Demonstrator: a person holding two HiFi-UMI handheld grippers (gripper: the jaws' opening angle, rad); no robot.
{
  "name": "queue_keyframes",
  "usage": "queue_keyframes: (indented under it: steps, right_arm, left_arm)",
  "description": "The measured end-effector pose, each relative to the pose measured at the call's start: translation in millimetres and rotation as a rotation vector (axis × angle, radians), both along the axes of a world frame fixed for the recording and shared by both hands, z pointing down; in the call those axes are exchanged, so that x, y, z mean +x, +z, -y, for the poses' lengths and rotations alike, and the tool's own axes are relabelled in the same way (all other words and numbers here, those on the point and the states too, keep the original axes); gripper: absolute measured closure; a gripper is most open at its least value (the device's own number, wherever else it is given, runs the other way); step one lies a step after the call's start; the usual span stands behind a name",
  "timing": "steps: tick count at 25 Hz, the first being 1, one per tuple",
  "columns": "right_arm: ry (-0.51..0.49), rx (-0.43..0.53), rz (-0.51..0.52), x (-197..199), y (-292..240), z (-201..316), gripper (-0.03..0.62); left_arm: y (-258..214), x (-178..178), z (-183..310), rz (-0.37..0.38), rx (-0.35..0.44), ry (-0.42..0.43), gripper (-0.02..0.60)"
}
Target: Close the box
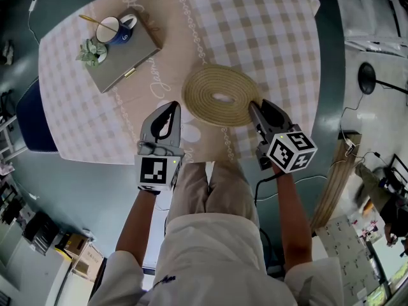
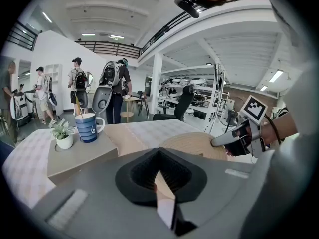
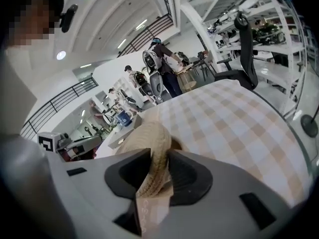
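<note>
Here mug [image 1: 118,29], potted plant [image 1: 91,51] atop closed box [image 1: 131,59]; woven mat [image 1: 204,85] alongside

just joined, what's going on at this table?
A person works over a checked-cloth table with a tool in each hand. The right tool grips the near rim of the round woven straw mat lying mid-table. The left tool is held just left of it, jaws together and empty. The flat grey box with a gold clasp sits at the far left, lid down, carrying a blue striped mug and a small potted plant.
</note>
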State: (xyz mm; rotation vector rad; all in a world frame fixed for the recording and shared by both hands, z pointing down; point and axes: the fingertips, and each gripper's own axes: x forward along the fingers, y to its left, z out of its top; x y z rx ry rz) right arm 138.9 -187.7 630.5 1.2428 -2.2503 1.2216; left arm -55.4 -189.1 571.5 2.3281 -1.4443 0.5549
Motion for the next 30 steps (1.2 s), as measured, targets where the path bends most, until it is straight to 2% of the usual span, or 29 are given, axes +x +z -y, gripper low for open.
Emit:
queue_keyframes:
  steps: [2, 7, 11, 13, 15, 18, 23, 27, 30]
  right_arm:
    - [-0.019, 0.017, -0.032, 0, 2, -2, 0.476]
    - [-0.050, 0.064, -0.099, 1, 0, -2, 0.468]
    - [-0.090, 0.132, -0.213, 1, -1, -1, 0.459]
    - [-0.098, 0.151, -0.243, 1, -1, -1, 0.459]
    - [-0.090, 0.148, -0.250, 2, 0, -1, 0.462]
    - [-0.059, 0.117, -0.198, 2, 2, -1, 0.482]
    - [0.056, 0.018, 0.047, 6, 3, 1, 0.526]
    - [0.050, 0.039, 0.042, 7, -1, 4, 0.530]
    - [0.060, 0.044, 0.021, 12, 5, -2, 0.527]
  left_arm:
    - [3, 0, -2, 0.013, -0.018, 0.010, 0.580]
    - [0, 2, 0, -0.003, 0.006, -0.001, 0.580]
    - [7, 0, -8, 0.031, -0.048, 0.017, 0.580]
    - [4, 2, -4, 0.003, -0.012, 0.003, 0.580]
    - [4, 2, -4, 0.002, -0.012, 0.004, 0.580]
    - [10, 0, -10, 0.045, -0.065, 0.029, 0.580]
    - [10, -2, -9, 0.033, -0.045, 0.021, 0.580]
    - [12, -6, -9, 0.028, -0.040, 0.013, 0.580]
    - [16, -6, -19, 0.058, -0.088, 0.020, 0.580]
